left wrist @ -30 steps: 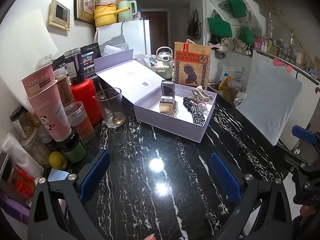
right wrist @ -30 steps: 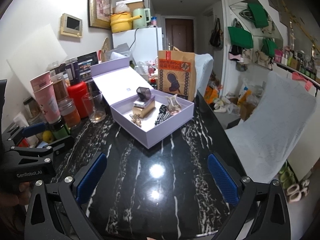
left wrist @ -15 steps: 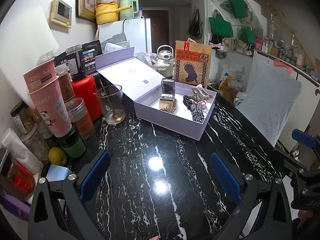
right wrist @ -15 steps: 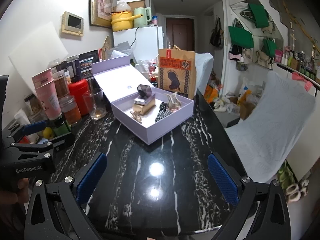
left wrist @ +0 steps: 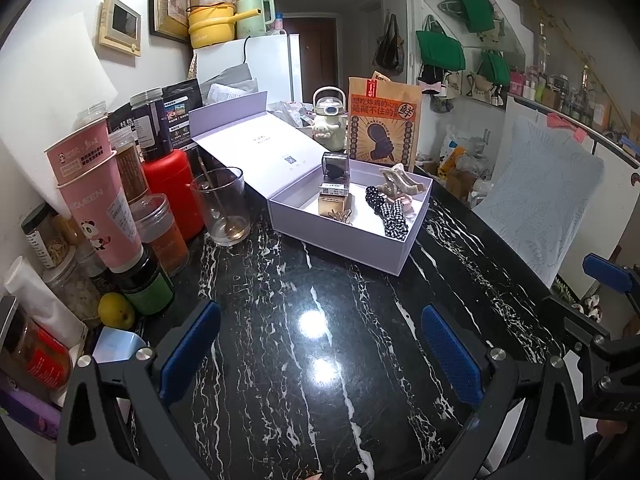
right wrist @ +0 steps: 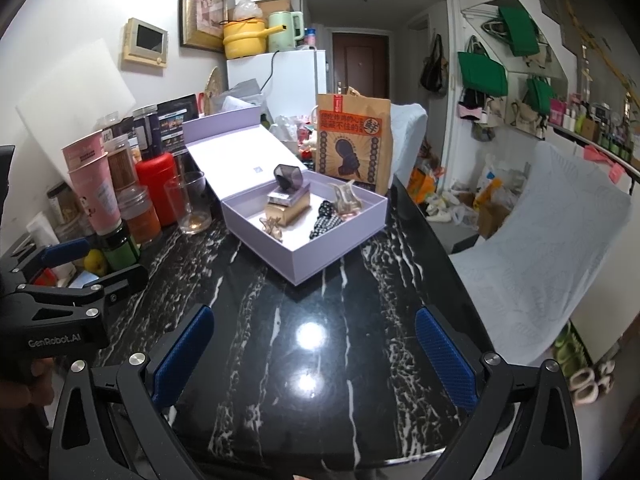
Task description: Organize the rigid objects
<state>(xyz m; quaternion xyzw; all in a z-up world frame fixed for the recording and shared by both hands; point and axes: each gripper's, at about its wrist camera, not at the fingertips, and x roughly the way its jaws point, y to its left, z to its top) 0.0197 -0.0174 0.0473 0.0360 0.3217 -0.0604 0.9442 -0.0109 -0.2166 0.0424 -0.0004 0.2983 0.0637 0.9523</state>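
Note:
An open lilac box (left wrist: 340, 240) (right wrist: 320, 260) sits on the black marble table (left wrist: 300, 360) (right wrist: 280, 340), its lid folded back to the left. Inside lie a gold perfume box with a dark bottle on top (left wrist: 335, 190) (right wrist: 289, 200), a small gold clip (left wrist: 340, 215) (right wrist: 272, 227), a black-and-white checked hair tie (left wrist: 390, 216) (right wrist: 326, 220) and a beige claw clip (left wrist: 402, 184) (right wrist: 346, 198). My left gripper (left wrist: 320, 344) and right gripper (right wrist: 314, 340) are both open and empty, well short of the box. The left gripper also shows in the right wrist view (right wrist: 80, 268).
Jars, pink cups (left wrist: 96, 204), a red canister (left wrist: 172, 196) and a lemon (left wrist: 116, 310) crowd the table's left edge. A glass with a spoon (left wrist: 222, 210) stands beside the box. A brown paper bag (left wrist: 382, 128) and small kettle (left wrist: 330, 124) stand behind it. A covered chair (right wrist: 532, 240) is right.
Both grippers have drawn back and risen slightly, so the box looks a little farther off. Nothing on the table moved and both grippers stay open.

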